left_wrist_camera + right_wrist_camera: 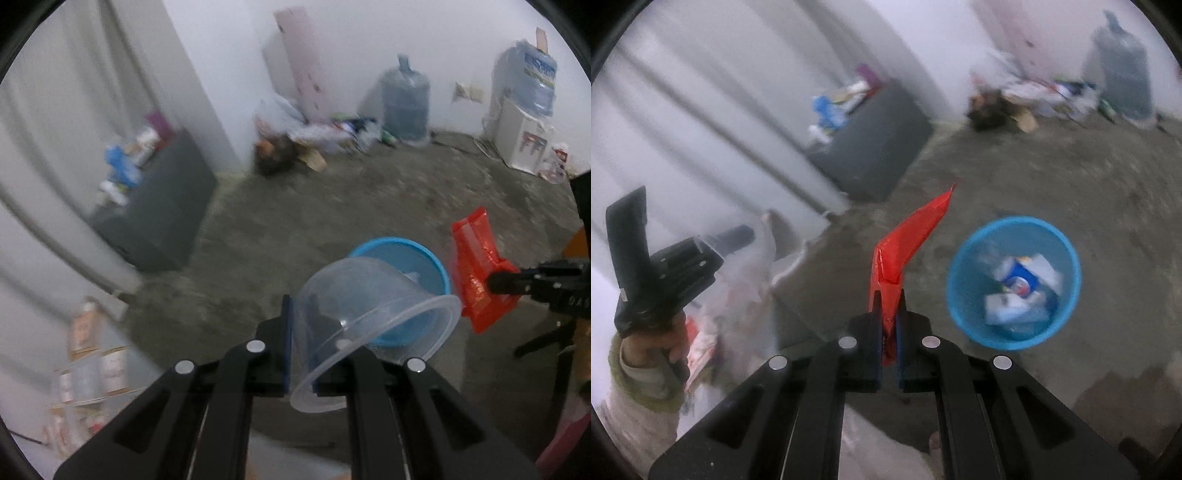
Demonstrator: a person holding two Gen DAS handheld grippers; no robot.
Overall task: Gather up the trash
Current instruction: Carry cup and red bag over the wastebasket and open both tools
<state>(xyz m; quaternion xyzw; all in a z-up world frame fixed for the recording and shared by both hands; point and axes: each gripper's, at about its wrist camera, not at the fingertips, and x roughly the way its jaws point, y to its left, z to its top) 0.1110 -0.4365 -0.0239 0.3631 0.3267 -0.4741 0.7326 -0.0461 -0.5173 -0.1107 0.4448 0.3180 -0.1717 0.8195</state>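
The left gripper (301, 347) is clamping a clear plastic bowl (373, 332), mouth tilting toward the camera. The right gripper (888, 332) is pinching a red wrapper (905, 243), long axis pointing up-right. Both are hanging above the blue bin (1071, 273) holding trash.

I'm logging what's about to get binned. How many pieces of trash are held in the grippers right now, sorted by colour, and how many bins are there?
Clear: 1, the plastic container in the left gripper
Red: 1, the wrapper in the right gripper
Blue: 1, the mesh bin on the floor
Total: 3
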